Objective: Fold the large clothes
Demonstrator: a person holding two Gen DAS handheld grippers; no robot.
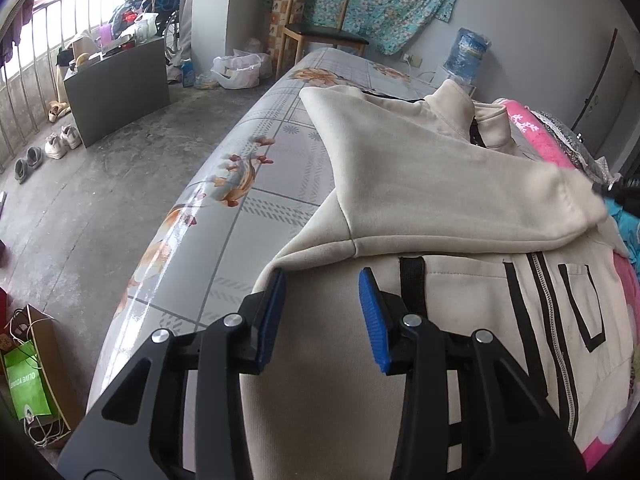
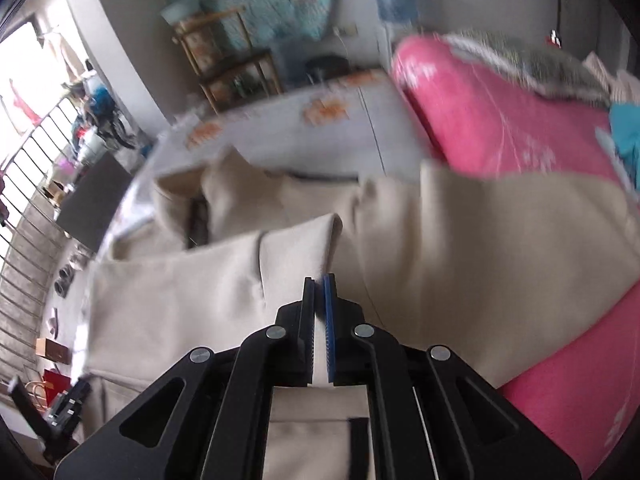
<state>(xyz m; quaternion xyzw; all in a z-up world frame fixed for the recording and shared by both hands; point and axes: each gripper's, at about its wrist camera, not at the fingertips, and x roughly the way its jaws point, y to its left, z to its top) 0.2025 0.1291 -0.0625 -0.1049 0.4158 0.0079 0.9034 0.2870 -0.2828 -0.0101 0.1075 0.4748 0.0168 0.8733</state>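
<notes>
A beige zip jacket [image 1: 460, 300] with black stripes lies on the bed. One sleeve [image 1: 460, 200] is folded across its chest toward the right. My left gripper [image 1: 323, 278] sits at the jacket's near left side edge. Its blue pads stand apart on either side of a bulge of jacket cloth and press on it. In the blurred right wrist view my right gripper [image 2: 319, 280] is shut at the corner of the sleeve's cuff [image 2: 304, 248], and the cloth runs straight into its tips. The jacket body [image 2: 480, 240] spreads out to its right.
The bed has a grey flowered mat [image 1: 260, 184] and a pink blanket [image 1: 536, 140] along its right side. On the floor to the left are a dark cabinet [image 1: 120, 80], shoes [image 1: 60, 144] and a green bag [image 1: 28, 384]. A wooden chair [image 1: 324, 32] and a water bottle [image 1: 468, 56] stand at the far end.
</notes>
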